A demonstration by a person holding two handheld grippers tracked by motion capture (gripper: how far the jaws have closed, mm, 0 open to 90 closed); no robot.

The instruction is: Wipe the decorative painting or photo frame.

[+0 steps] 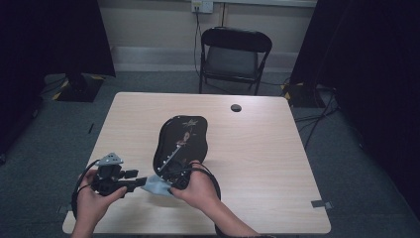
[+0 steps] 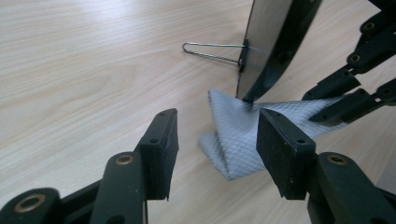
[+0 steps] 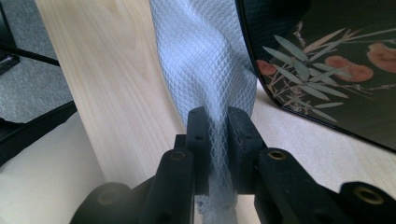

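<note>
Light wood desk. Black lacquered tray with bamboo-and-flower art near desk middle, tipped up on its near rim, wire stand at back. Blue-grey quilted cloth toward near edge, caught under tray's lower rim. Right gripper clamped tight on cloth fold. Left gripper at near-left corner, jaws apart, nothing pinched, cloth just ahead.

The left gripper had its jaws apart, aimed at a folded grey quilted cloth lying under the black framed panel with a wire stand
</note>
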